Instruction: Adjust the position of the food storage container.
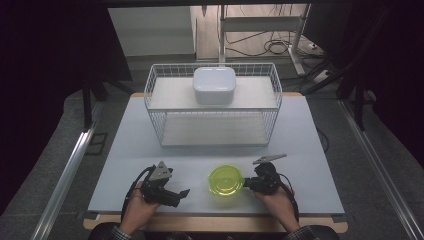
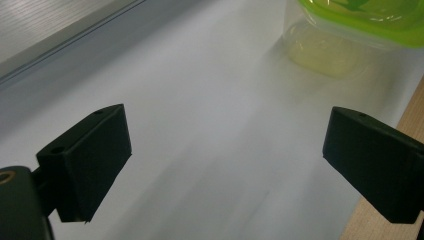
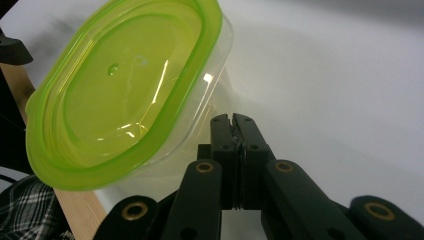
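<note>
My left gripper [image 1: 186,192] rests on the table [image 1: 310,150] at the near left with its jaws spread wide and nothing between them; in the left gripper view the container [image 2: 350,35] sits well ahead of the pads.

The container [image 1: 226,180], clear with a green lid [image 3: 115,90], stands upright near the table's front edge, between the two grippers. Its lid faces up. It looks slightly oval, but I cannot tell its long axis with confidence from the high view.

My right gripper [image 1: 248,184] is at the container's right side with its jaws pressed together and gripping nothing.

Risk, as I judge it: closed jaws can only push. A push leftward could slide the light container toward the front edge or tip it, since nothing braces its far side.
</note>
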`<state>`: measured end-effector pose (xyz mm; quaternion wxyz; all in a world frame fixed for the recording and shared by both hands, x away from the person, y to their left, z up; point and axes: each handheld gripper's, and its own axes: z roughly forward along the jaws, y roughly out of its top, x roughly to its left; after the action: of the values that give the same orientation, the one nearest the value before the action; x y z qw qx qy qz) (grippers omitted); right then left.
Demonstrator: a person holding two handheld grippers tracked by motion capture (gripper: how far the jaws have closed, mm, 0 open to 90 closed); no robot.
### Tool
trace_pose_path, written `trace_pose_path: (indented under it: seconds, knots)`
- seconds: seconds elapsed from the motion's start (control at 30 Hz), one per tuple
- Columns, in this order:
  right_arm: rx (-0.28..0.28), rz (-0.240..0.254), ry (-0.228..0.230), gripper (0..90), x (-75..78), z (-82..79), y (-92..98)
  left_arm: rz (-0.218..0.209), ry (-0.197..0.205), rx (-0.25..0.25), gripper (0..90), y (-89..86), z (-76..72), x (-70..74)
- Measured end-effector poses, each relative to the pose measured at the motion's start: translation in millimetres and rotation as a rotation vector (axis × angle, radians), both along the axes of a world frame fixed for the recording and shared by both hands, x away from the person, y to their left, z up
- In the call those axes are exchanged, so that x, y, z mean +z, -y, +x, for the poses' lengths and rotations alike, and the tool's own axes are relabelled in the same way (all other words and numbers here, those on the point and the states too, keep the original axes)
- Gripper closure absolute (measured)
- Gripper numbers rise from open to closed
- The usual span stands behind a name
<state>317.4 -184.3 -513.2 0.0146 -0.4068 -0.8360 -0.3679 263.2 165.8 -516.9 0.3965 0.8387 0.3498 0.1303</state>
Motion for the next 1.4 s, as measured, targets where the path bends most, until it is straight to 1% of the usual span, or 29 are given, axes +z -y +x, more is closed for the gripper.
trace_pose_path:
  seconds: [0.4, 0.53, 0.63, 0.7, 0.8, 0.87, 0.9, 0.97, 1.03, 1.1, 1.13, 1.23, 1.33, 1.4]
  knots:
    - [0.043, 0.012, -0.012, 88.4, -2.2, 16.3, -27.2, 0.003, 0.0, 0.004, 4.9, -2.4, 0.5, 0.2]
    - [0.048, -0.002, 0.004, 88.4, -2.2, 20.8, -28.5, -0.001, -0.002, 0.008, 4.9, -3.2, 0.7, -0.2]
    - [0.036, -0.027, 0.033, 88.4, -1.0, 20.7, -23.4, -0.003, -0.001, 0.008, 5.0, -3.7, 0.6, 0.0]
    - [0.025, -0.03, 0.044, 88.3, -0.1, 21.2, -19.6, -0.004, 0.001, 0.008, 5.0, -3.9, 0.4, 0.2]
    - [0.017, -0.051, 0.083, 86.7, 3.4, 19.9, -13.5, 0.0, 0.008, 0.01, 5.0, -4.7, 0.0, 0.6]
    - [0.014, -0.062, 0.115, 85.4, 6.8, 17.3, -10.2, -0.005, 0.008, 0.013, 5.1, -5.7, 0.0, 0.7]
    - [0.013, -0.067, 0.123, 84.7, 8.6, 16.1, -8.9, -0.005, 0.009, 0.015, 5.1, -6.5, -0.1, 1.0]
    - [0.015, -0.074, 0.157, 81.0, 13.8, 11.9, -5.9, -0.008, 0.013, 0.018, 5.2, -8.2, -0.5, 1.3]
    - [0.025, -0.101, 0.199, 77.3, 18.3, 7.9, -3.0, -0.011, 0.013, 0.018, 5.5, -9.1, -0.8, 1.6]
    - [0.013, -0.127, 0.235, 73.1, 22.2, 4.0, 1.2, -0.019, 0.012, 0.02, 5.7, -9.9, -1.2, 2.0]
    - [0.004, -0.133, 0.246, 70.9, 23.6, 2.7, 4.0, -0.02, 0.011, 0.019, 5.8, -10.0, -1.5, 1.9]
    - [-0.017, -0.136, 0.267, 61.9, 26.9, 0.2, 14.1, -0.014, 0.007, 0.016, 5.9, -9.3, -2.5, 0.5]
    - [-0.047, -0.119, 0.272, 53.7, 29.2, -2.5, 23.1, -0.004, 0.011, 0.016, 5.9, -8.3, -5.0, 0.2]
    - [-0.053, -0.105, 0.28, 46.8, 30.4, -4.1, 26.1, -0.005, 0.017, 0.015, 5.9, -8.2, -7.0, 0.5]
